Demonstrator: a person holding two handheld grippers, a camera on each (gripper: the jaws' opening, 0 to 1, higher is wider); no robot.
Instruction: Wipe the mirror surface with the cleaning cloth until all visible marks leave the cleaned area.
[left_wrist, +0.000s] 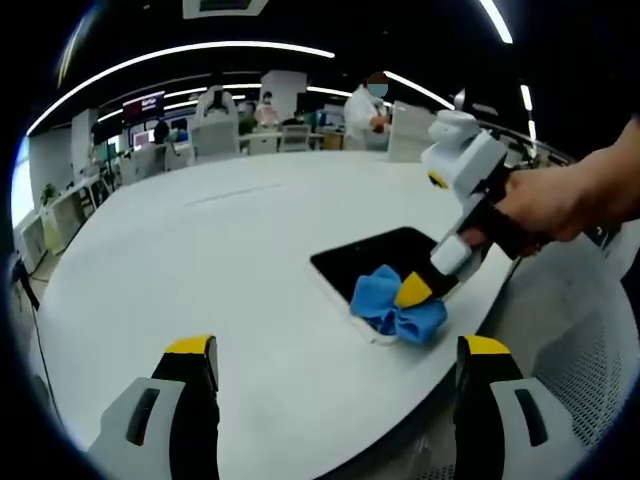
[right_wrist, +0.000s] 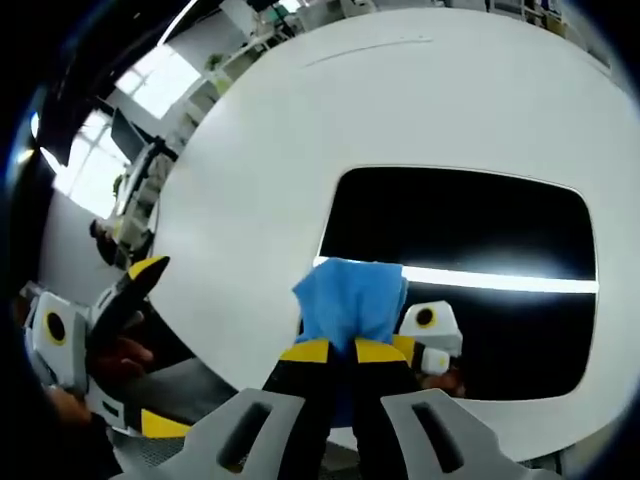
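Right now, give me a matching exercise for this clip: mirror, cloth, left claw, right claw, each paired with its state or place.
Things:
1. mirror
2. cleaning cloth
3. left claw
4. right claw

States:
A. open, holding nothing, above the white table
B. blue, bunched, pressed on the glass
C. dark, lying flat near the table edge
D. shut on the blue fabric

Pairs: 1-C, 2-B, 3-A, 4-D

The mirror (right_wrist: 460, 270) is glossy dark glass; the blue cleaning cloth (right_wrist: 350, 300) looks soft and crumpled; the white tabletop (left_wrist: 220, 270) is smooth and matt.
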